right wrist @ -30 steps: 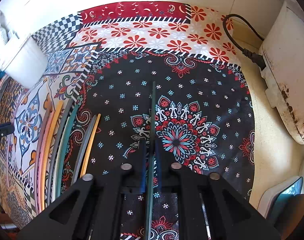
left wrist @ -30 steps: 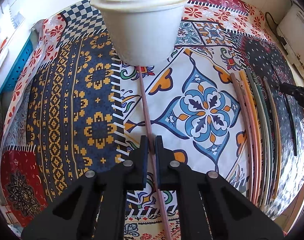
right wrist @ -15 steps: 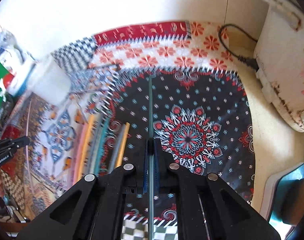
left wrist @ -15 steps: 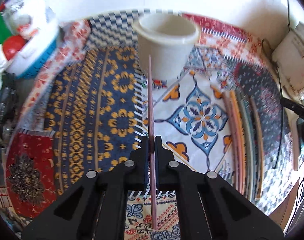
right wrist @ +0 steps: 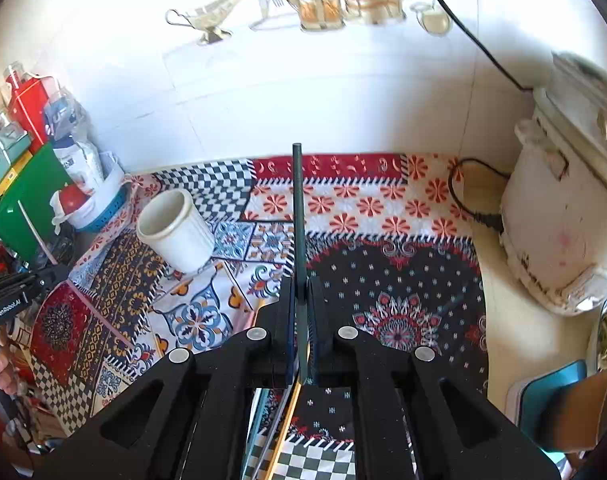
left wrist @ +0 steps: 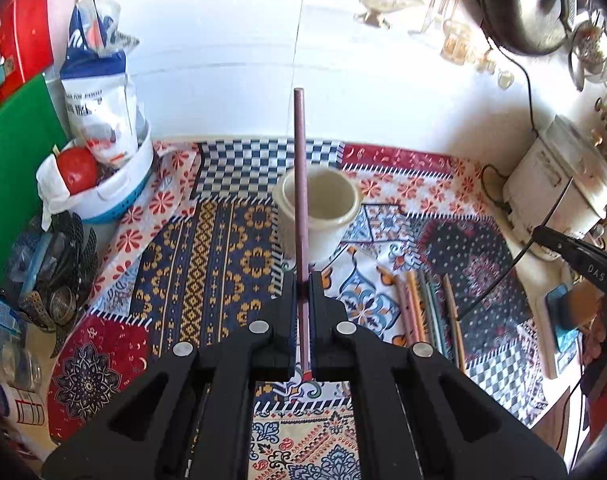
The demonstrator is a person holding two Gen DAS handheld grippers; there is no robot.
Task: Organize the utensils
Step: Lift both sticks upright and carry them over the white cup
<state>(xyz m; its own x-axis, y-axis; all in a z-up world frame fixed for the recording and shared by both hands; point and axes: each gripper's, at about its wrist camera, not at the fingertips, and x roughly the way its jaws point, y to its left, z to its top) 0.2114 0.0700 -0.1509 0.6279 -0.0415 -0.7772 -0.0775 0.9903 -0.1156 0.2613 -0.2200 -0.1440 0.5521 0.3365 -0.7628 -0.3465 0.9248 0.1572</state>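
Note:
My left gripper (left wrist: pixel 302 282) is shut on a long mauve chopstick (left wrist: pixel 300 184) that points away from me, crossing in front of the white cup (left wrist: pixel 317 208) on the patterned cloth. My right gripper (right wrist: pixel 301 286) is shut on a dark green chopstick (right wrist: pixel 298 216), held above the cloth's dark patch. The white cup (right wrist: pixel 175 230) lies to its left in the right wrist view. Several coloured chopsticks (left wrist: pixel 427 308) lie side by side on the cloth right of the cup. The right gripper (left wrist: pixel 575 256) shows at the left wrist view's right edge with its stick (left wrist: pixel 499 280). The left gripper (right wrist: pixel 23 288) appears at the right wrist view's left edge.
A white-and-blue basket (left wrist: pixel 115 196) with a bag and a red ball stands at the back left beside a green board (left wrist: pixel 11 168). A worn white appliance (right wrist: pixel 567 216) with a black cord (right wrist: pixel 463 196) stands at the right. The tiled wall is behind the cup.
Both grippers have risen off the cloth with their chopsticks. The cup and cloth look smaller and farther, and the wall and shelf items have come into view.

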